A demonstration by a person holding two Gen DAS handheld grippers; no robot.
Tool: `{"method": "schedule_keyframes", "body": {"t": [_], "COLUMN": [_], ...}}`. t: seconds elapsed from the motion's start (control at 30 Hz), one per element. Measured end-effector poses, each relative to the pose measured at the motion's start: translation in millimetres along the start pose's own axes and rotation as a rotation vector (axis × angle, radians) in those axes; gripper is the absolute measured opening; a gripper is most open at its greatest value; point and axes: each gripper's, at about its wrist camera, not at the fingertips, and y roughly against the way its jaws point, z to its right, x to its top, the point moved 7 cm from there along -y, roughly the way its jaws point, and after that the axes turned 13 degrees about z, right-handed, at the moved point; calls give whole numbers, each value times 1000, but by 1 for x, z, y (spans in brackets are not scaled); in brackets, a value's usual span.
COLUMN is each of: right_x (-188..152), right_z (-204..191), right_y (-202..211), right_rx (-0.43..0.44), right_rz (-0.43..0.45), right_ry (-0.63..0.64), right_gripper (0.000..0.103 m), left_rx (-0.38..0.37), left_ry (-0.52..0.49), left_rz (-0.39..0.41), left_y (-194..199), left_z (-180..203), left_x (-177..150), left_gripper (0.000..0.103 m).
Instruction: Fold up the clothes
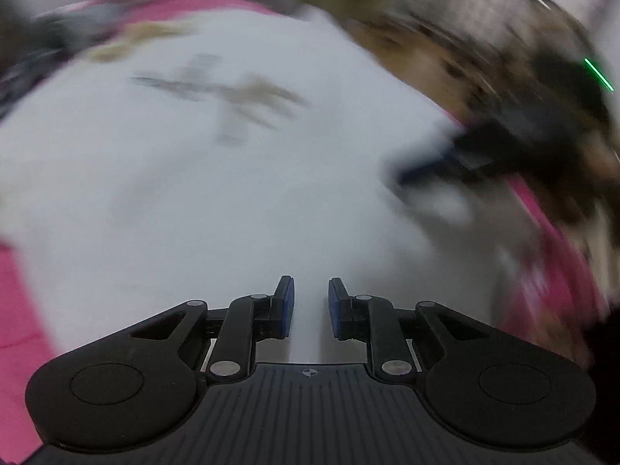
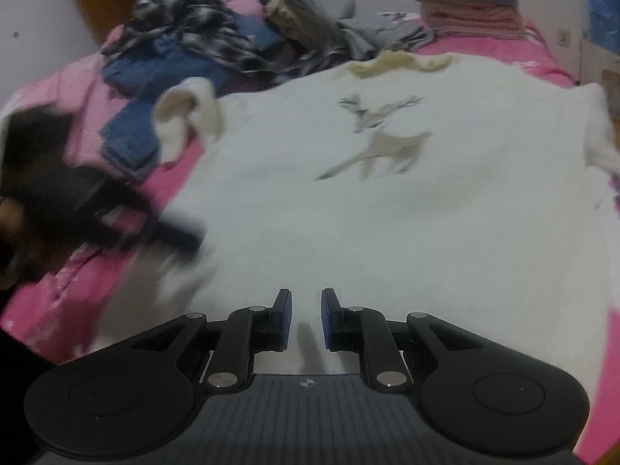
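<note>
- A white sweater [image 2: 387, 201] is lying spread flat, front up, on a bed with a pink bedspread [image 2: 50, 302]; the reindeer motif [image 2: 383, 143] is sitting toward twelve o'clock from the right gripper, with the beige collar [image 2: 399, 64] beyond it.
- The right gripper [image 2: 306, 319] is hovering over the hem, its blue-padded jaws standing a narrow gap apart with nothing pinched between them; only the knit is showing through the gap.
- The left gripper [image 1: 311, 306] is in the same state: a slim gap, no cloth caught in it. In the right wrist view it is showing as a dark blur at about nine o'clock, by the sweater's side edge.
- My judgement: the garment is laid out and the fold itself is not yet begun; this looks like the approach to the first grasp.
- The next move probably calls for each gripper to take hold of an edge or a sleeve and carry it across the body. The sleeve [image 2: 186, 116] at ten o'clock is lying bunched and curled, so it may need straightening first.
- The sweater is looking soft, thick and fuzzy, likely to drape heavily and hold a crease poorly.
- Beyond it, at eleven to twelve o'clock, a heap of unfolded clothes [image 2: 217, 38] is waiting: plaid, denim-blue and grey pieces.
- At one o'clock a folded stack [image 2: 465, 4] is standing, dark on top of ribbed pink.
</note>
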Motion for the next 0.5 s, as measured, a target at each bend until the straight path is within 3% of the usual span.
{"method": "schedule_keyframes", "body": {"t": [0.17,0.23,0.3,0.43,0.5], "right_x": [2,6,11,3,-12], "right_z": [91,121,124,74,60], "right_y": [24,44,56,50,47], "right_rx": [-241,-326,-350,-155,-125], "right_rz": [72,108,126,71,5], "right_ry": [-84,-147,-163,-74,-14], "right_gripper": [7,5,8,8,8], "left_rx": [-16,-20,-21,-54,-78], "left_ry": [-121,-96,-83,-93,-100], "left_rz": [-29,-30,-26,-4,-11], "left_y": [-10,-6,-2,-1,-2], "left_z": [26,24,24,32,38], "left_x": [-24,-22,-20,-15,-17], "left_gripper": [19,19,19,19,19]}}
